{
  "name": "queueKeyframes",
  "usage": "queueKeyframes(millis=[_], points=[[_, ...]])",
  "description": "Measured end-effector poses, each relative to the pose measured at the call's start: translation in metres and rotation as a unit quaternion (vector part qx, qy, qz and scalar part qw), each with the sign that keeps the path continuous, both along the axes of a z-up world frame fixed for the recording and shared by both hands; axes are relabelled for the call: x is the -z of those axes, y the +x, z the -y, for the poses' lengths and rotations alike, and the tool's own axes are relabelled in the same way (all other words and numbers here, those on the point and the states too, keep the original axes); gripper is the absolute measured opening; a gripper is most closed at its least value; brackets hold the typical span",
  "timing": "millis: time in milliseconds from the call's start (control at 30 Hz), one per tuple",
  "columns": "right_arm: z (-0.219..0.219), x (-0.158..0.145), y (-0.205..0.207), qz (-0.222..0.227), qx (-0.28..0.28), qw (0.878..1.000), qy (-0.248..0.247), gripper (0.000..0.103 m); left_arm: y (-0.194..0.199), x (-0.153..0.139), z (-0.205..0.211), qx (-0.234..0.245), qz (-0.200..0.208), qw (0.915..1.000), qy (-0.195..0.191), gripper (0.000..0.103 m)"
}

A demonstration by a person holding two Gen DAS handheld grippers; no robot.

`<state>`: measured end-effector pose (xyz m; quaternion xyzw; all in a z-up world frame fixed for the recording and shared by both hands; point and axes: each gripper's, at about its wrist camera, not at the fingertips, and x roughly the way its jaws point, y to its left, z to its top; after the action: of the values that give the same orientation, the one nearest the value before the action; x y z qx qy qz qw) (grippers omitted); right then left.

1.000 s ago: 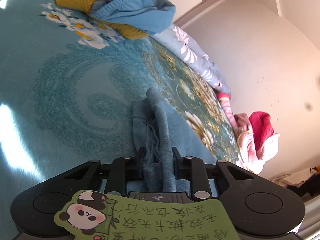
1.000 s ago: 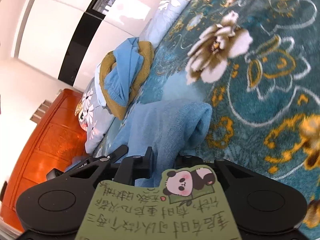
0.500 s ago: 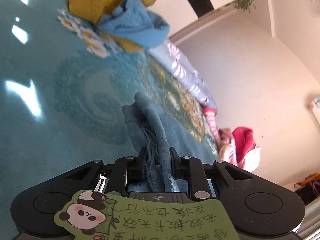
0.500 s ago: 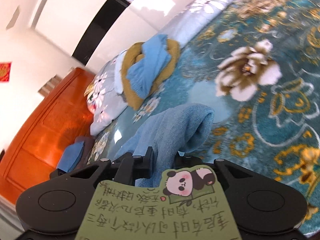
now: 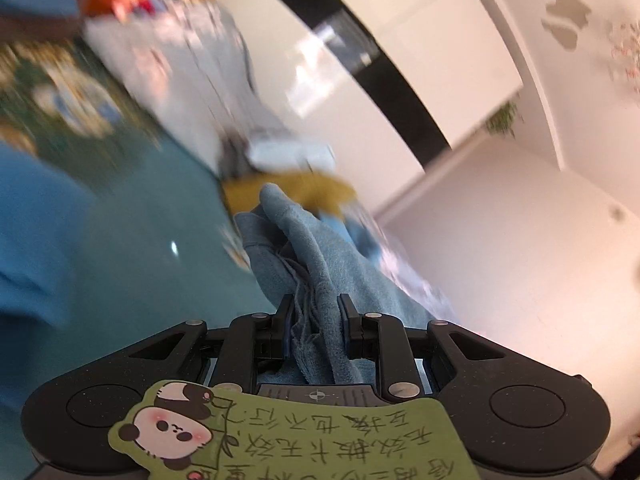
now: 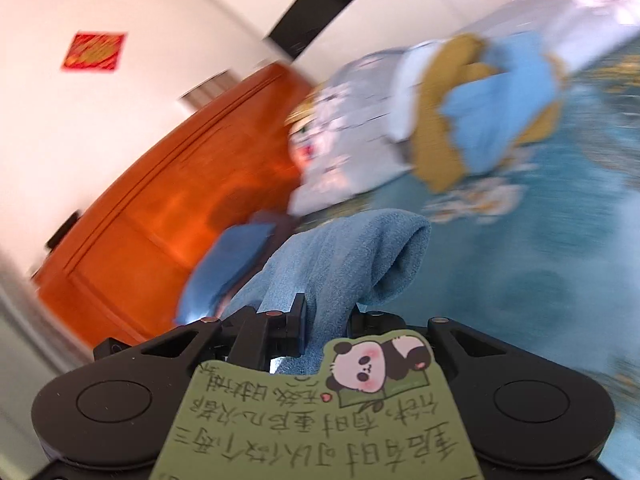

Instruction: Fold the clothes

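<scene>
L gripper [image 5: 313, 312]: jaws clenched on bunched blue garment [image 5: 320, 256], fabric held up over teal bedspread [image 5: 160, 240]. R gripper [image 6: 326, 314]: jaws clenched on same garment's rolled edge. Yellow-and-blue clothes pile [image 6: 480, 108] beyond, near pillow [image 6: 352, 132]. Background blurred.

The left tool [image 5: 313, 312] points slightly downward, its black jaws clamped on a bunched fold of blue cloth [image 5: 320, 256]. The right tool [image 6: 326, 314] points slightly downward too, jaws pinched on the cloth's rolled edge.
</scene>
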<state>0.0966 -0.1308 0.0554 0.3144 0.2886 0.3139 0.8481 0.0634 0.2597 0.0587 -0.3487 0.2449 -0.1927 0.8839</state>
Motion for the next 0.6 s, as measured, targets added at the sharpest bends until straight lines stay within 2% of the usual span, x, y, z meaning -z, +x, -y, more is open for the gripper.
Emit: queueKeyframes(millis=[133,300,467,600], points=[[-0.065,-0.012,0.033,0.005,-0.060,0.998,0.003,0.019,-0.014,-0.014,-0.054,-0.063,0.009,0.9978,0.017,0.018],[-0.148,-0.019,0.059,0.001,-0.121,0.993,0.005,0.020,-0.032,-0.026,-0.116,-0.131,0.011,0.9908,0.031,0.018],[-0.226,-0.022,0.072,-0.007,-0.167,0.986,-0.026,0.020,-0.041,-0.025,-0.169,-0.176,-0.006,0.9837,0.037,0.018],[-0.271,-0.017,0.080,-0.018,-0.184,0.982,-0.035,0.020,-0.047,-0.018,-0.198,-0.208,-0.013,0.9773,0.039,0.018]])
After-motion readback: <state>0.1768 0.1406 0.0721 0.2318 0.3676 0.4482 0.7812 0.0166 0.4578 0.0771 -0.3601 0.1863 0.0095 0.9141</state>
